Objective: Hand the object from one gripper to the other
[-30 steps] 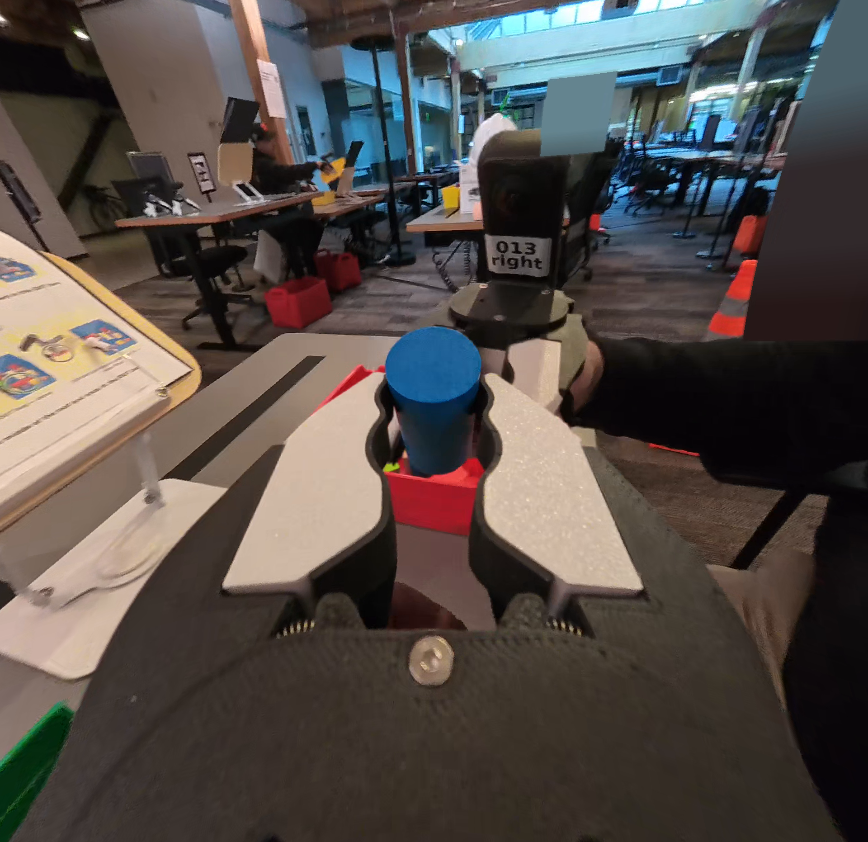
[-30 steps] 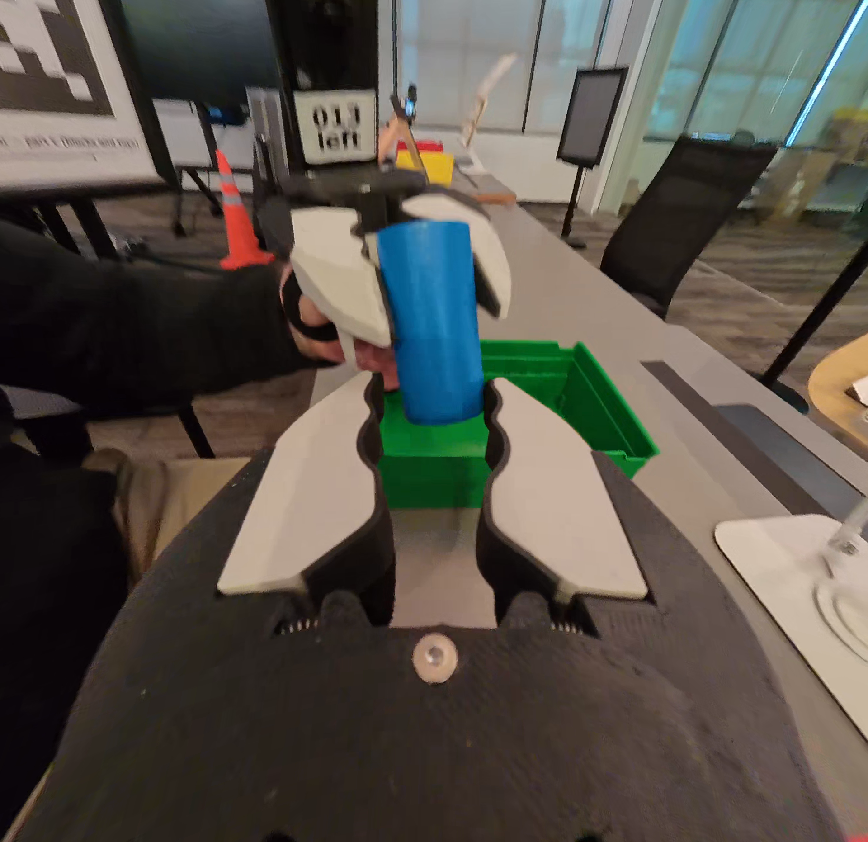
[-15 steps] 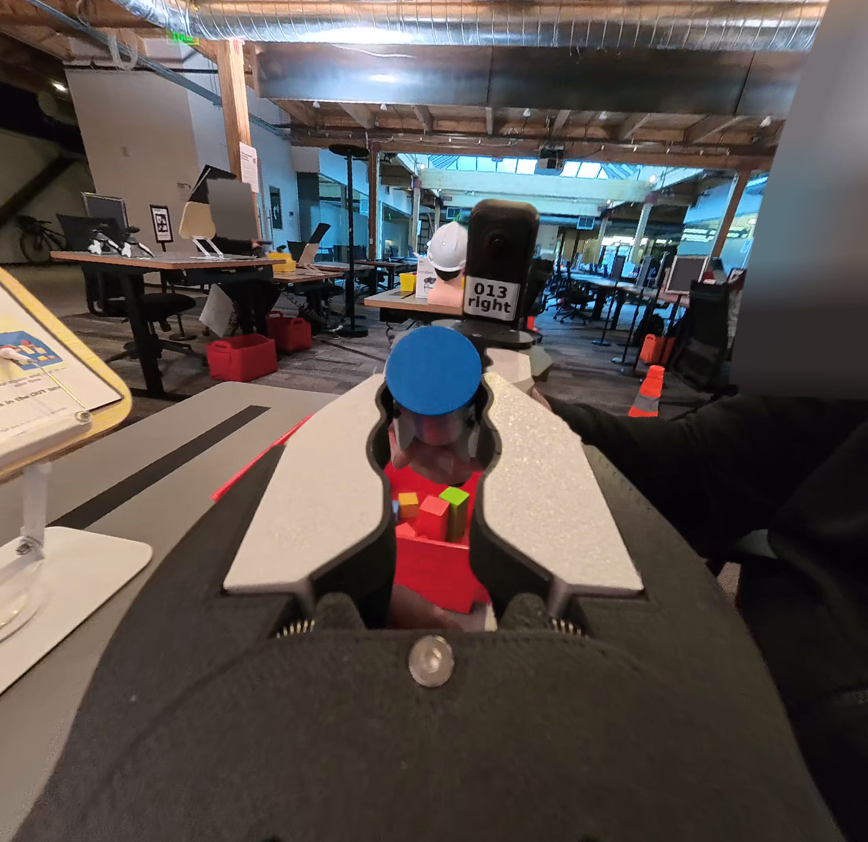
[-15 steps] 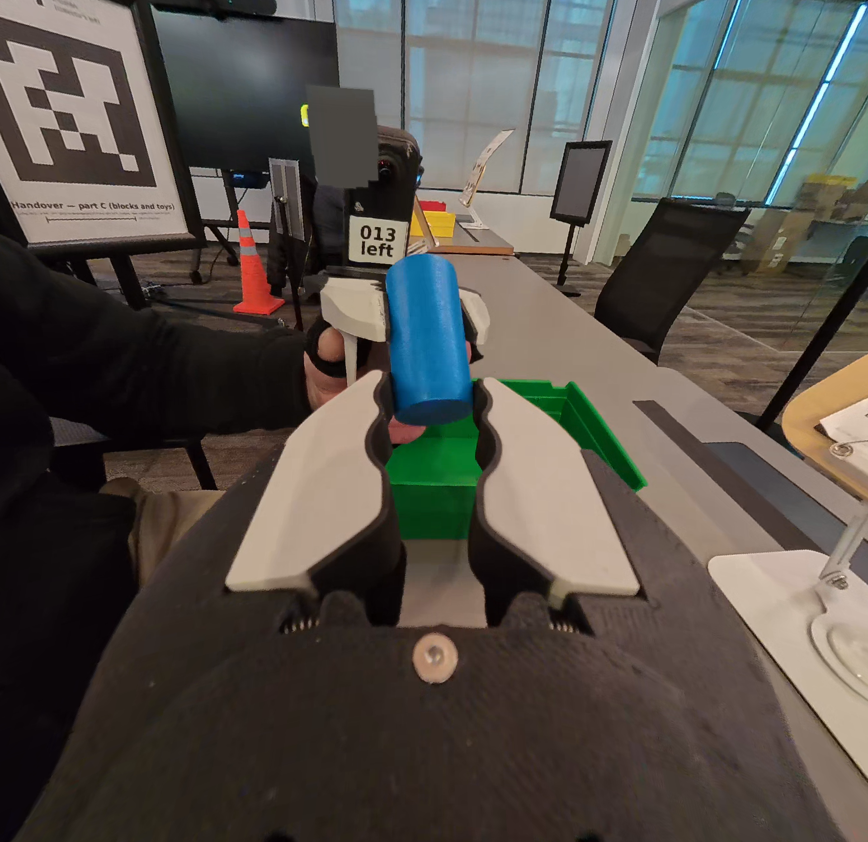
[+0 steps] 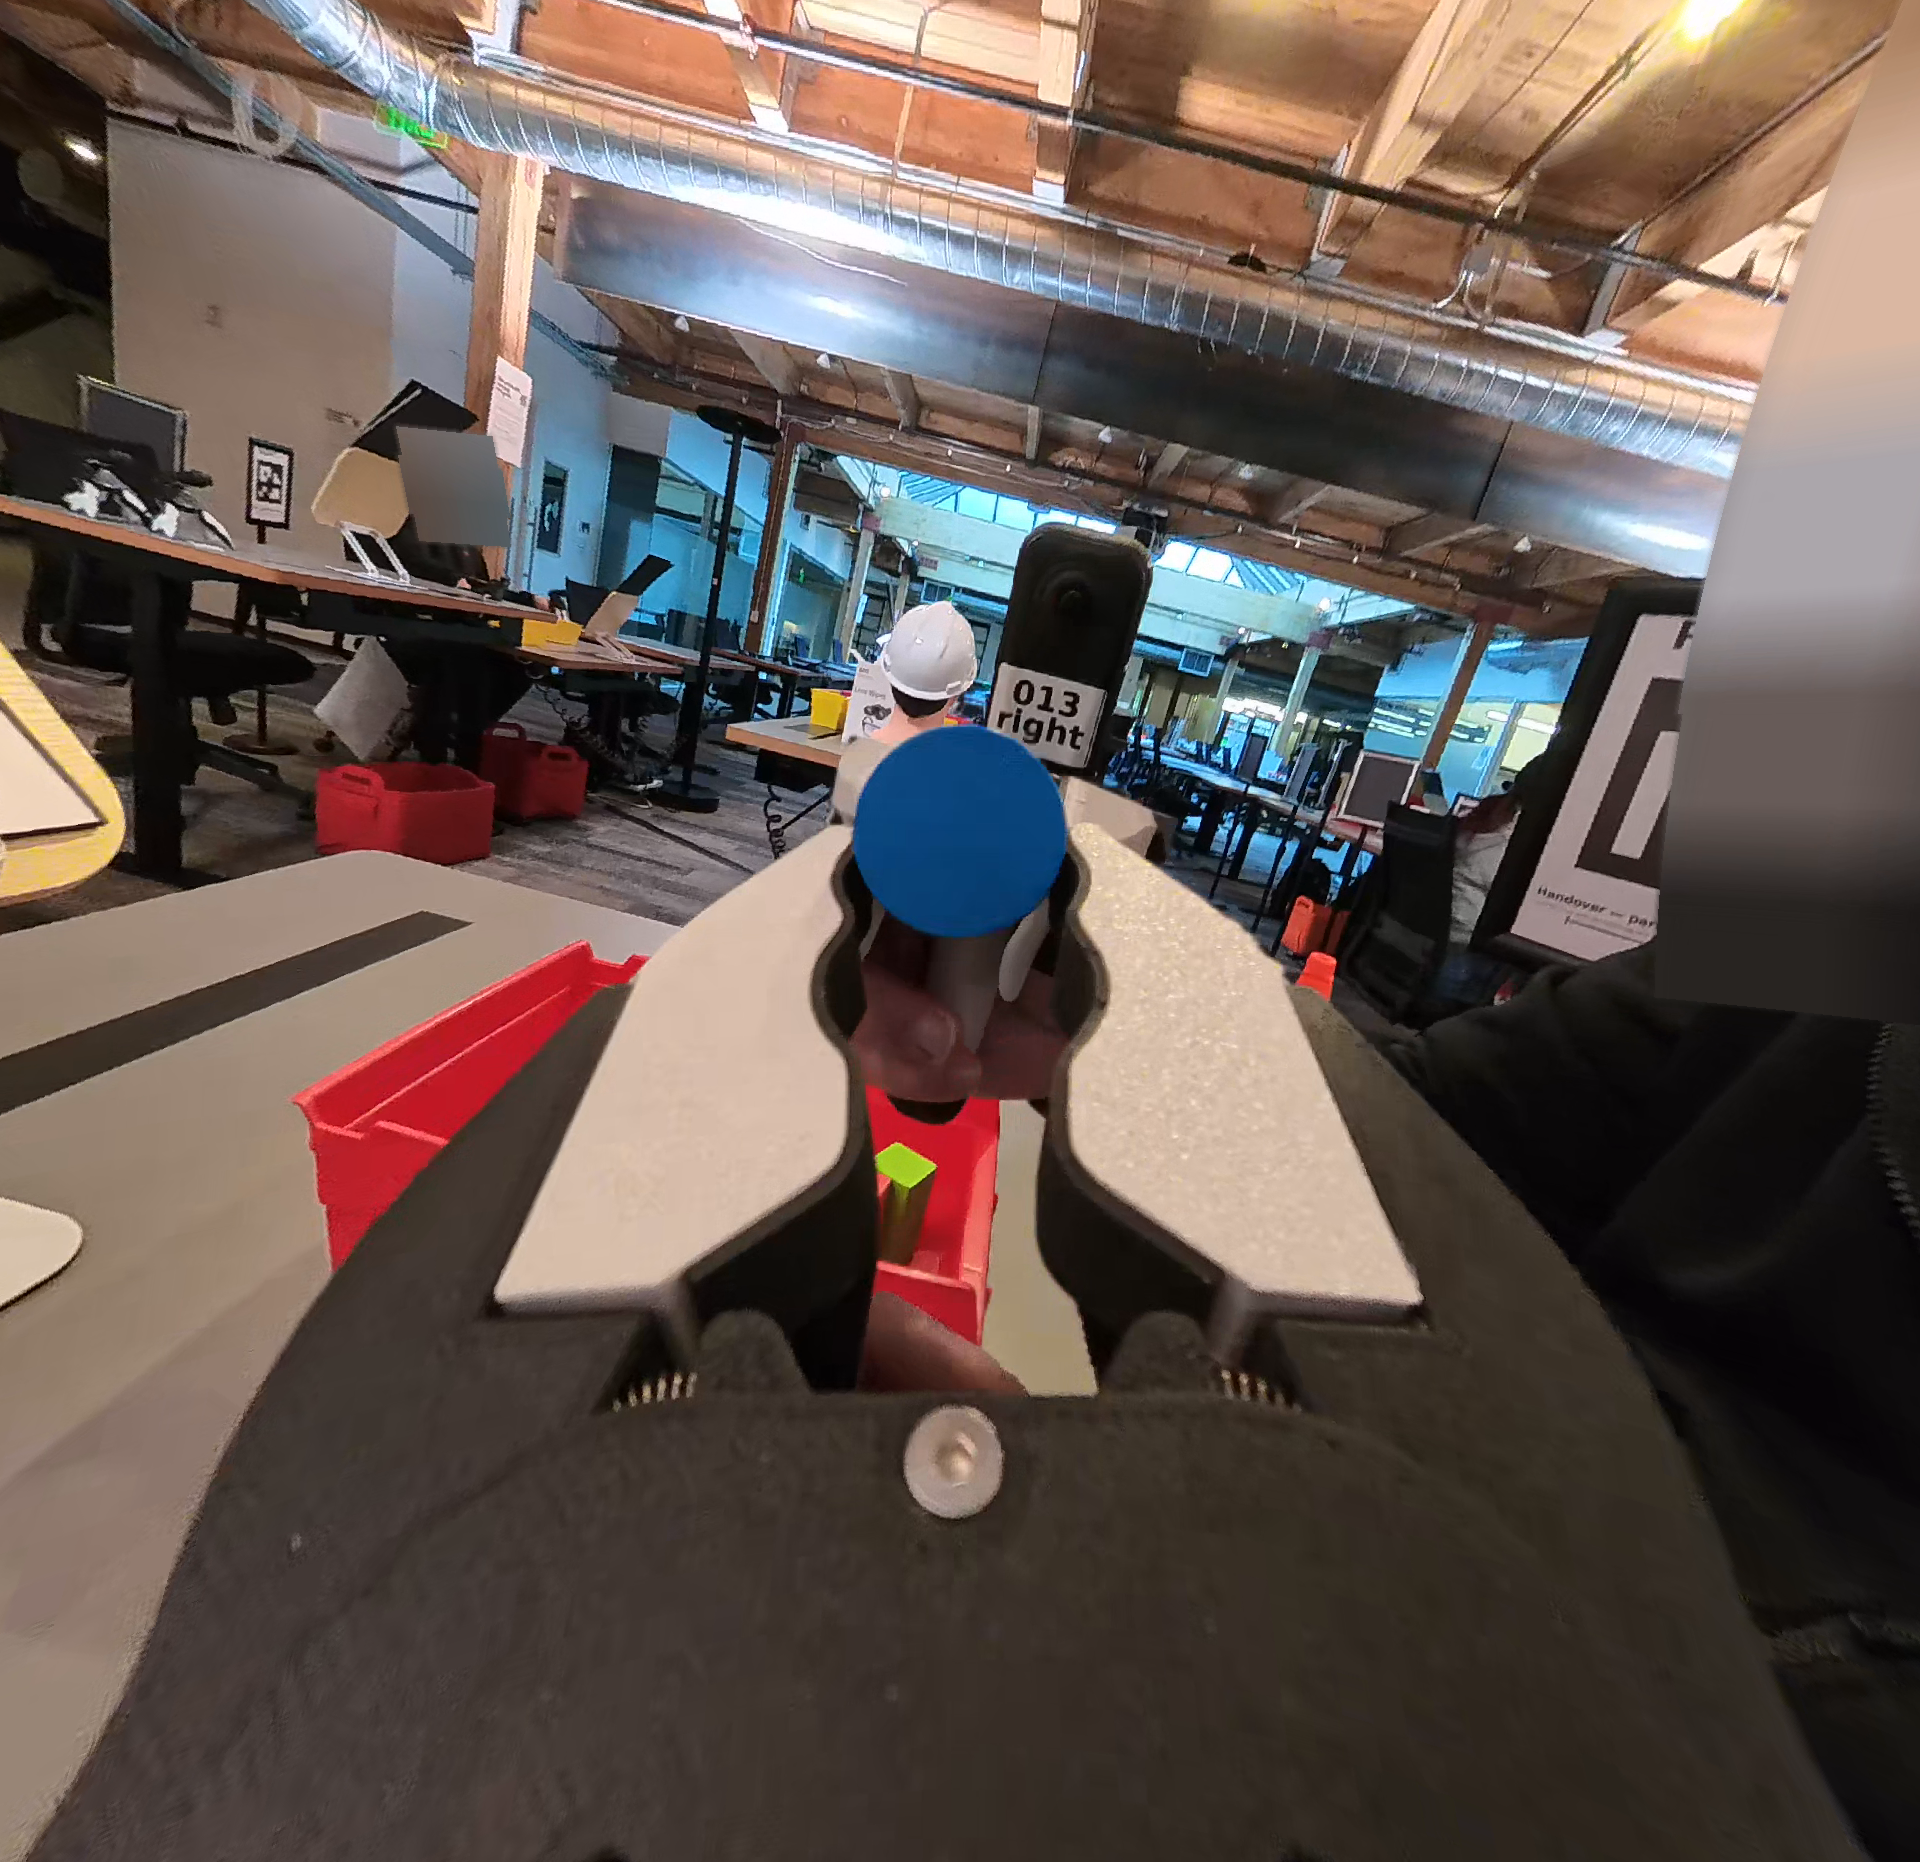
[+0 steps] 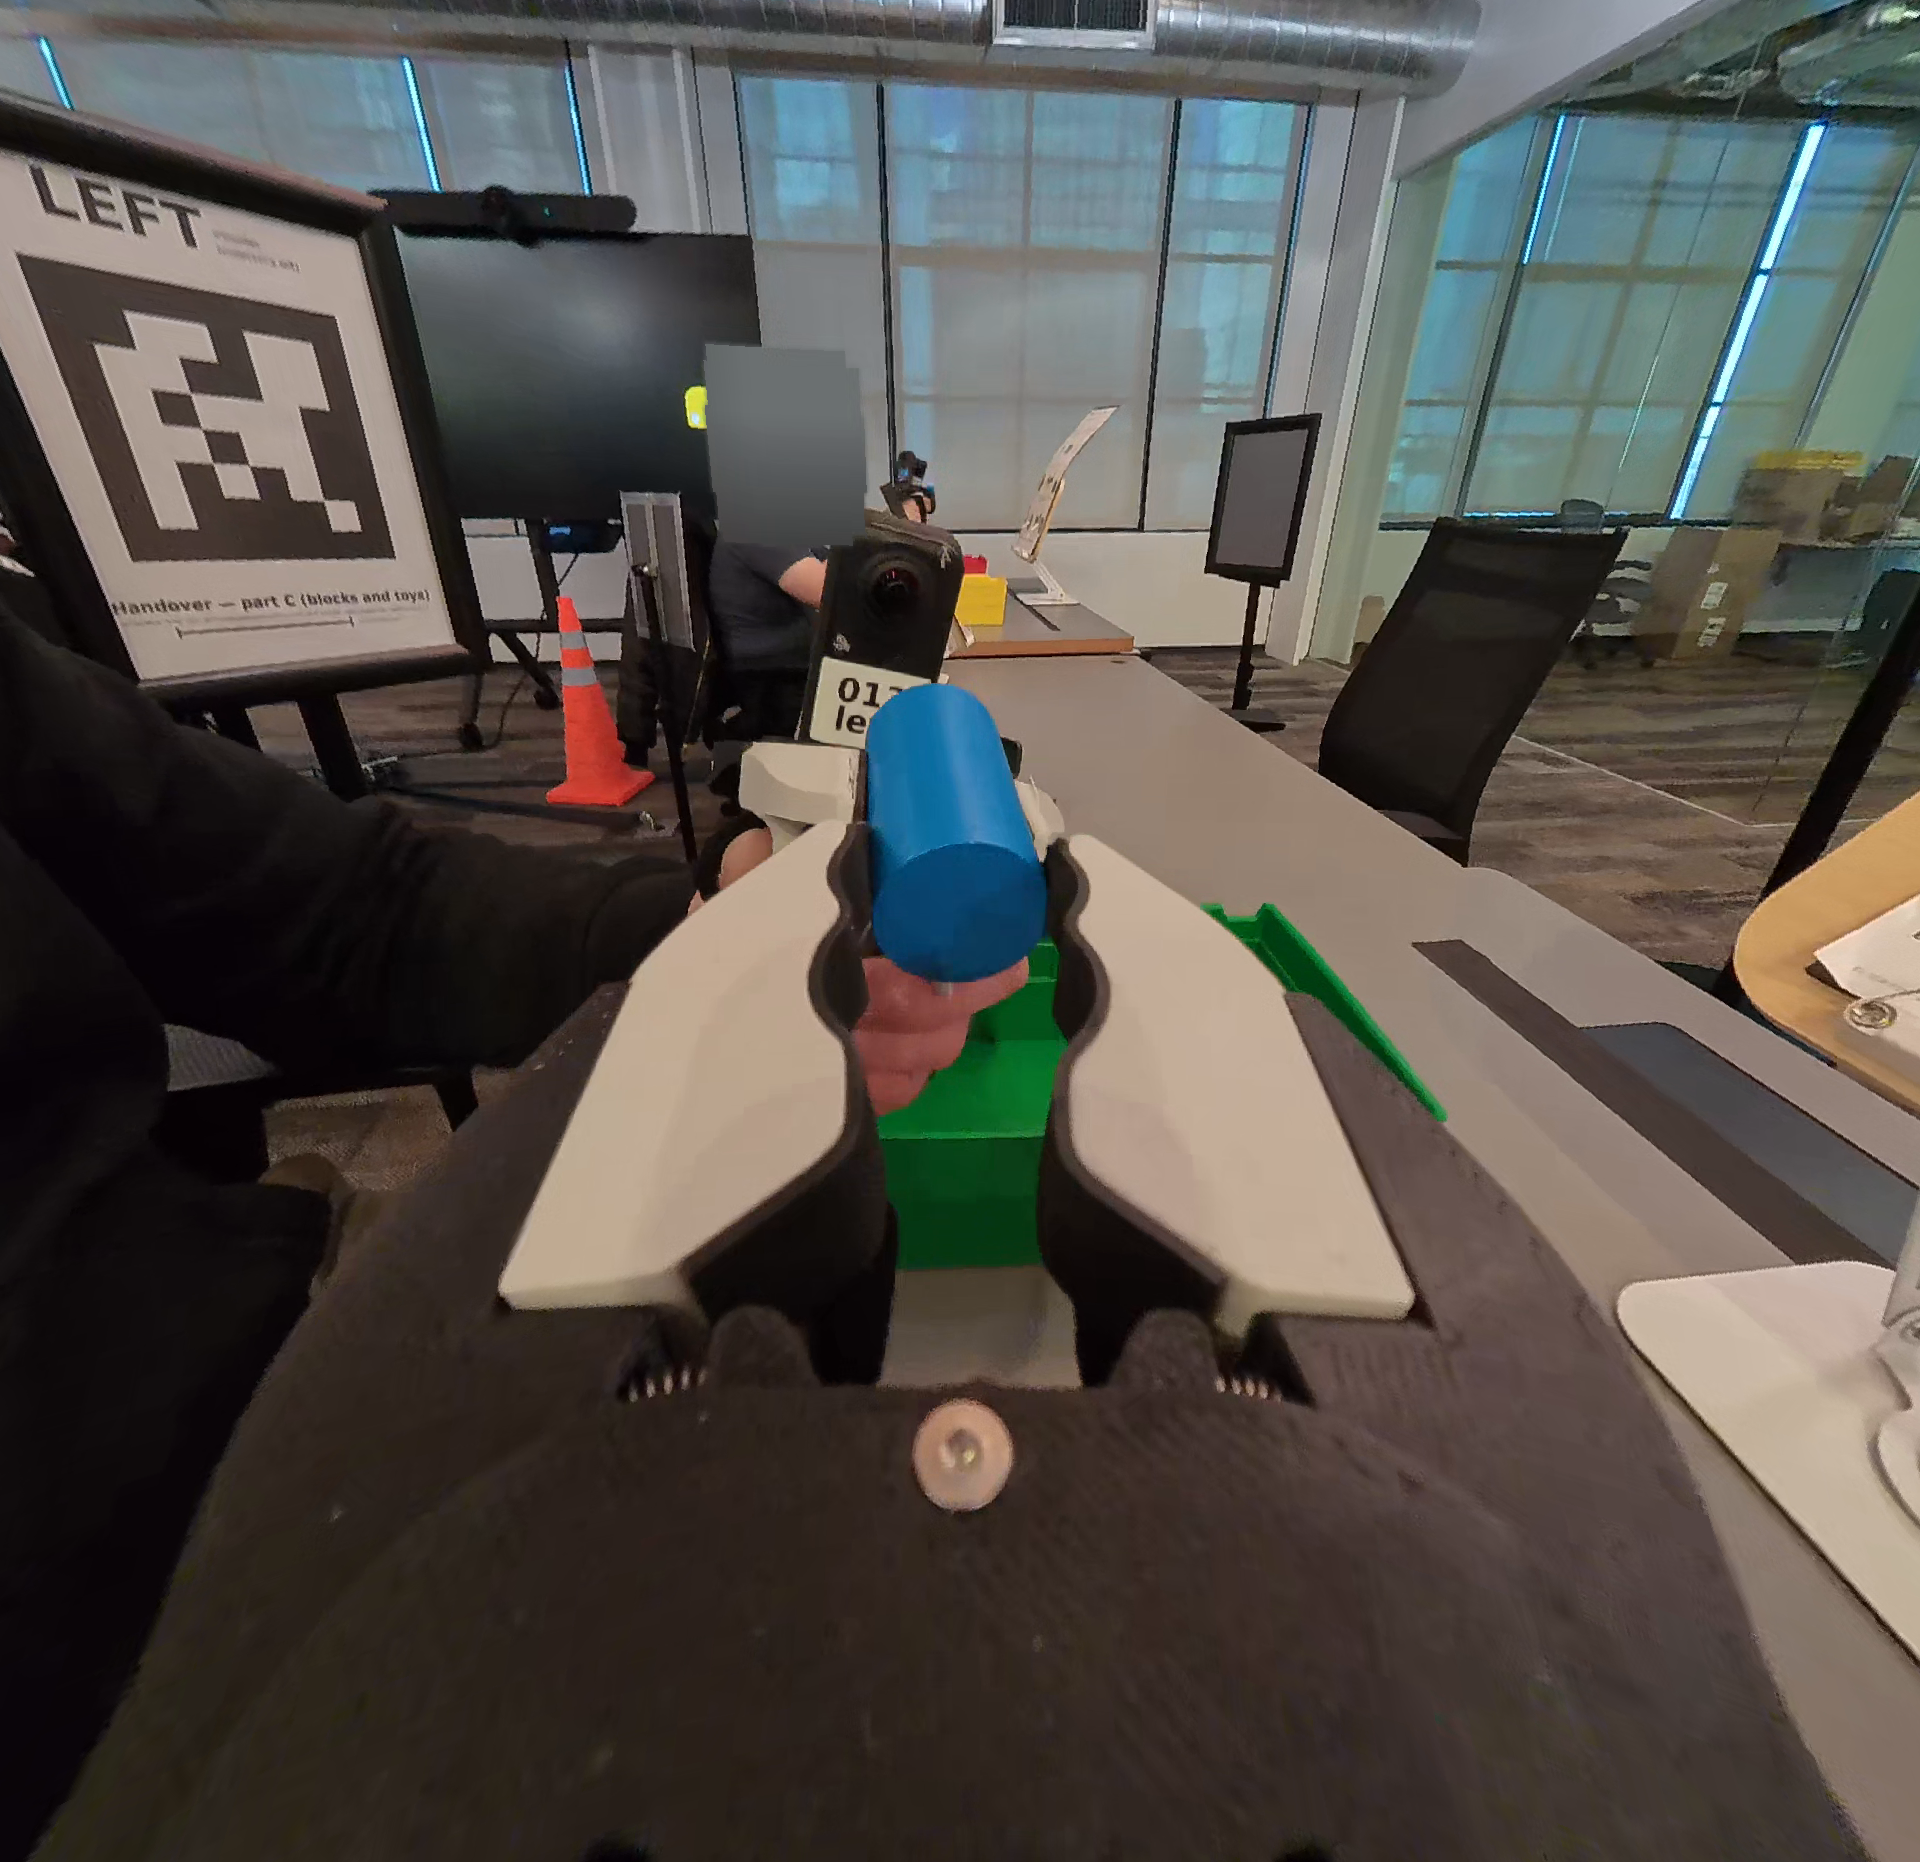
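Note:
A blue cylinder (image 5: 958,830) lies end-on between the fingertips of my left gripper (image 5: 958,877), which is shut on it. In the right wrist view the same cylinder (image 6: 951,836) points toward the camera, and my right gripper (image 6: 951,903) has both tips pressed against its near end. The two grippers face each other above the table. The left gripper's fingers (image 6: 795,789) show just behind the cylinder. The right gripper's fingers (image 5: 971,981) show below it, above a hand (image 5: 925,1043).
A red bin (image 5: 436,1106) holding a green block (image 5: 904,1168) stands on the grey table (image 5: 156,1189) below the grippers. A green bin (image 6: 1320,981) stands under the right gripper. A white stand base (image 6: 1766,1397), a black chair (image 6: 1455,669) and an orange cone (image 6: 587,721) are nearby. My left and right fingertips are right by each other.
Both grippers have tilted upward and the cylinder has swung from upright to lying along the line between them. The left gripper has drawn farther from the right camera.

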A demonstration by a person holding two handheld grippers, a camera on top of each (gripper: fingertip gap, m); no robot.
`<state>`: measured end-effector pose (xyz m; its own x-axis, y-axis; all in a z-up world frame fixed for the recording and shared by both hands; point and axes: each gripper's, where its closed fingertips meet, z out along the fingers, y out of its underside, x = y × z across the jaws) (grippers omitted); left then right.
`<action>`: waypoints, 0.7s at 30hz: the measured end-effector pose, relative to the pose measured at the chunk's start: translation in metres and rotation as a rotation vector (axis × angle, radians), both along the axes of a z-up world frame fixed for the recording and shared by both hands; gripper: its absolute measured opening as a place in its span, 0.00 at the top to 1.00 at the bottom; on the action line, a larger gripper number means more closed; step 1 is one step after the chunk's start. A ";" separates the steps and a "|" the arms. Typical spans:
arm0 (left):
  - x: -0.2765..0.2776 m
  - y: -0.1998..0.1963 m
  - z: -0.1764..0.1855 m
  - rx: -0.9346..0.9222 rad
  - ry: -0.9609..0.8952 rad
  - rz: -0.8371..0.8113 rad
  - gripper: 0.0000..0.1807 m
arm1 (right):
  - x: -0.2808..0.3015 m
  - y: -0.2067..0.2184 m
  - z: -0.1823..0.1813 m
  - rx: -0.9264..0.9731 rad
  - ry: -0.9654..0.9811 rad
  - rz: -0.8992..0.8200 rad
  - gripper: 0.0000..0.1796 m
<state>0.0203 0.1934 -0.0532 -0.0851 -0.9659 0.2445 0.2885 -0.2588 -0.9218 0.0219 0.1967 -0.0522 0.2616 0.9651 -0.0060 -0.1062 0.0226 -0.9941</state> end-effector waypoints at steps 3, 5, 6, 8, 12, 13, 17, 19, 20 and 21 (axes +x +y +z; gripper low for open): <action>0.000 0.001 -0.001 -0.021 -0.010 -0.007 0.82 | 0.001 0.001 0.003 -0.016 0.033 -0.001 0.82; 0.001 0.000 -0.003 -0.029 -0.011 -0.015 0.82 | 0.002 0.002 0.006 -0.023 0.055 -0.003 0.82; 0.002 0.000 -0.003 -0.039 -0.016 -0.015 0.82 | 0.003 0.002 0.005 -0.023 0.054 -0.005 0.82; 0.002 0.001 -0.005 -0.042 -0.011 -0.016 0.82 | 0.003 0.003 0.005 -0.017 0.051 -0.013 0.82; 0.004 -0.001 -0.008 -0.047 0.000 -0.034 0.82 | 0.005 0.003 0.007 -0.006 0.048 -0.020 0.82; 0.005 -0.001 -0.009 -0.047 0.007 -0.036 0.81 | 0.006 0.003 0.007 -0.004 0.043 -0.022 0.82; 0.006 0.001 -0.010 -0.033 0.028 -0.022 0.81 | 0.009 0.004 0.006 -0.013 0.027 -0.014 0.83; 0.004 0.002 -0.008 -0.019 0.028 -0.003 0.80 | 0.012 0.004 0.006 -0.012 0.010 -0.017 0.83; 0.002 0.003 -0.006 -0.014 0.028 0.001 0.79 | 0.014 0.005 0.007 -0.011 0.002 -0.022 0.83; 0.001 0.005 -0.006 -0.003 0.034 0.009 0.79 | 0.017 0.006 0.008 -0.012 -0.004 -0.027 0.83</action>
<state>0.0211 0.1981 -0.0589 -0.0675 -0.9658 0.2502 0.2591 -0.2592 -0.9304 0.0393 0.2023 -0.0443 0.2877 0.9576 -0.0168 -0.1014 0.0131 -0.9948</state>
